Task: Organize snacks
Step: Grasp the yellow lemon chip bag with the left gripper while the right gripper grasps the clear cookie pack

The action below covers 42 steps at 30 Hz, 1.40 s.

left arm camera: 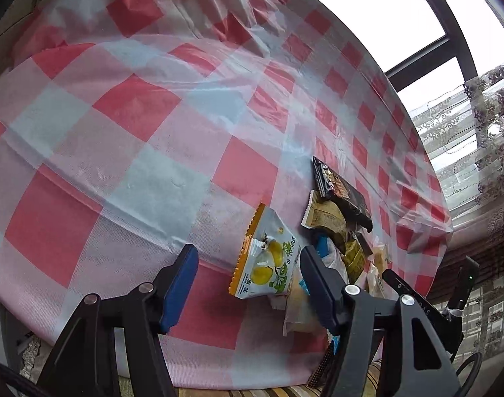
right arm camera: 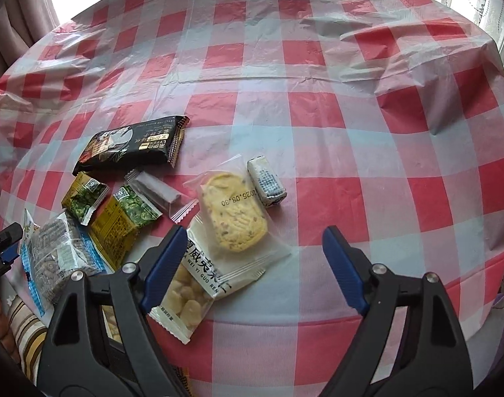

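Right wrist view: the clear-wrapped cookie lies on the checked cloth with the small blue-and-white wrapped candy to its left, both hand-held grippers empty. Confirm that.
Wrong on one point. In the right wrist view the small wrapped candy lies to the right of the cookie, not its left. The rest stands: checked cloth beneath, both hand-held grippers empty.

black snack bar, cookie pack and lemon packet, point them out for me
black snack bar [right arm camera: 129,144], right wrist view, middle of the wrapper
cookie pack [right arm camera: 233,211], right wrist view, on the cookie's face
lemon packet [left arm camera: 268,258], left wrist view, on the printed fruit
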Tool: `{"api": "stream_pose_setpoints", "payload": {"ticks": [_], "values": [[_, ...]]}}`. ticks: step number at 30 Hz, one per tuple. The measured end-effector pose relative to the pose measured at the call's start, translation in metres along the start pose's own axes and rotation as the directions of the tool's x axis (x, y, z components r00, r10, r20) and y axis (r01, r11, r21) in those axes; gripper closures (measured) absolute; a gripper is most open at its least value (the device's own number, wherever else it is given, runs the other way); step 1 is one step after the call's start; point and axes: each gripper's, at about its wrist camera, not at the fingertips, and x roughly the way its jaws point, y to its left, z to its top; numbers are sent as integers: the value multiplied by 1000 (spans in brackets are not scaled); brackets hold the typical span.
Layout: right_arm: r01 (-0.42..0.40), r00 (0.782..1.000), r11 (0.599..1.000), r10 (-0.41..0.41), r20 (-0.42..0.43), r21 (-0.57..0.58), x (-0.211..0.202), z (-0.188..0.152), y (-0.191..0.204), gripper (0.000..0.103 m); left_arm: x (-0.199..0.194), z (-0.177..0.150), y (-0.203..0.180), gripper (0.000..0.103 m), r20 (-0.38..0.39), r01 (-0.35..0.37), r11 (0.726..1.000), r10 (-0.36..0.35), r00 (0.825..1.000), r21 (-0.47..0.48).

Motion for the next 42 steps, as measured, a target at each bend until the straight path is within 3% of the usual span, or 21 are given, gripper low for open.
{"api": "stream_pose_setpoints", "payload": {"ticks": [5, 9, 14, 16, 18, 20, 32, 42], "values": [[2, 1000, 1000, -2, -7, -4, 9, 6, 2, 20, 7, 4, -11, 42, -2, -26, 998, 26, 1000, 59], [9, 1000, 1000, -9, -20, 6, 18, 10, -1, 24, 15, 5, -15, 64, -26, -15, 996, 18, 1000, 87], [26, 999, 999, -26, -28, -18, 25, 12, 2, 26, 16, 6, -17, 76, -23, 11, 995, -9, 1000, 96], [32, 999, 999, -33, -17, -14, 25, 13, 1, 32, 13, 8, -12, 77, 2, 5, 997, -5, 1000, 73], [37, 999, 999, -37, -6, -9, 22, 13, 0, 54, 10, 9, -6, 77, 26, 4, 999, -5, 1000, 41], [37, 999, 999, -37, -2, -4, 20, 13, -2, 63, 6, 11, -1, 78, 51, -1, 1000, 0, 999, 17], [7, 996, 1000, -8, 84, 18, -13, 4, -8, 64, -15, 14, 7, 79, 177, -31, 999, 33, 984, -15], [-59, 993, 998, 55, 104, 36, -45, -17, -21, 64, -41, 9, -19, 79, 247, -36, 997, 20, 969, 62]]}}
